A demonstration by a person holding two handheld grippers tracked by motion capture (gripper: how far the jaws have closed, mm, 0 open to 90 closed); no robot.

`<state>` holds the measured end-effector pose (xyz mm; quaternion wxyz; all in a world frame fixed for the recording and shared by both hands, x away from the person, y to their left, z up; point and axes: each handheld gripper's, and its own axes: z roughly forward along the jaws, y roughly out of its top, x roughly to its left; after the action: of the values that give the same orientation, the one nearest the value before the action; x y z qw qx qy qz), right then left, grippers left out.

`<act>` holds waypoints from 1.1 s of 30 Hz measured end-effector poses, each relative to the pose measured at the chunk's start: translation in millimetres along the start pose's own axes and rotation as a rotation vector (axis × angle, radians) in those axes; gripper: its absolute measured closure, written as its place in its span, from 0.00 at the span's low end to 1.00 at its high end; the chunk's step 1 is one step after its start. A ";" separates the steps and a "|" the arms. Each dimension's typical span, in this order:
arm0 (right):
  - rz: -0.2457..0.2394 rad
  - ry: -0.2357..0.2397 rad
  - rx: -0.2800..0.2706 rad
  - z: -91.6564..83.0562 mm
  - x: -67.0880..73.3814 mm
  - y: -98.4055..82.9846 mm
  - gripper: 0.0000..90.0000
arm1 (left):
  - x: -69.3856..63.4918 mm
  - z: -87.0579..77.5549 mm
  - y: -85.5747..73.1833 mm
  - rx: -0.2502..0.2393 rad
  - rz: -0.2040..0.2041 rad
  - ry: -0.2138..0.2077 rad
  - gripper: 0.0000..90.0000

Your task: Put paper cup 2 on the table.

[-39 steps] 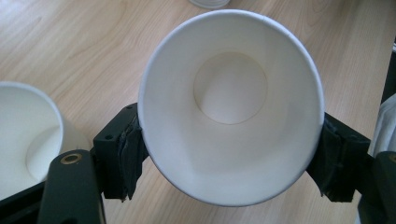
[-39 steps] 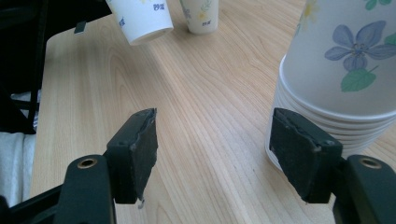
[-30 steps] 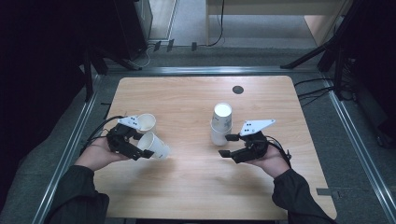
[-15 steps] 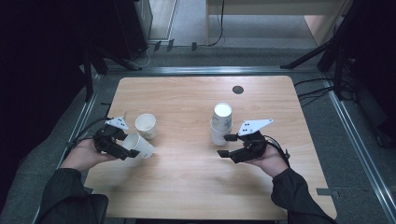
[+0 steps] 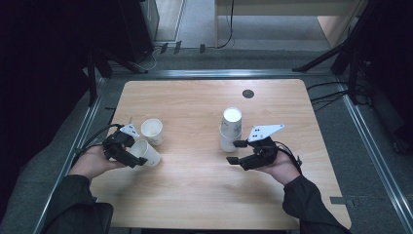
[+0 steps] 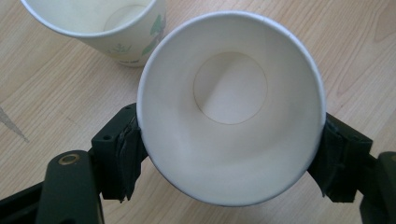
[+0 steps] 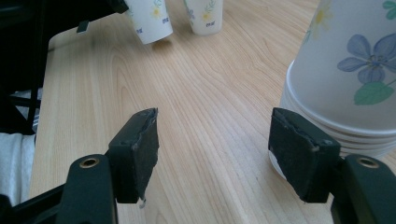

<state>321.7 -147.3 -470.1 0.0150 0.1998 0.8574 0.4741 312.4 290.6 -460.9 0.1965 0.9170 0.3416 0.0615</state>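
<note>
My left gripper [image 5: 138,156] [image 6: 229,163] is shut on a white paper cup [image 5: 147,153] [image 6: 231,107]. Its pads press the cup's sides just under the rim, and its jaws have just been opening a little with the cup still between them. The cup is tipped on its side, mouth toward the hand, low over the table. A second cup [image 5: 152,130] [image 6: 98,28] stands upright just behind it. My right gripper [image 5: 234,151] [image 7: 219,149] is open beside a stack of upside-down flowered cups [image 5: 230,127] [image 7: 345,70], with one pad close to the stack's bottom rim and bare wood between the jaws.
The wooden table [image 5: 195,195] has a dark round grommet [image 5: 248,93] near its far edge. Metal rails run along both sides of the table, and cables trail from each gripper. In the right gripper view the held cup [image 7: 149,21] and the upright one [image 7: 203,16] show far off.
My left gripper has moved a little to the left and lower with the cup in it, away from the table's middle. The right gripper and the stack have stayed put.
</note>
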 end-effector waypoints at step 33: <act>0.000 -0.001 0.002 0.4 0.6 -0.3 0.38 | -2.0 5.9 11.3 0.060 -0.014 0.060 0.23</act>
<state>321.2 -146.9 -470.5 0.0153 0.2001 0.8578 0.4732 319.1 279.6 -461.6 0.1591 0.9179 0.3553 0.0773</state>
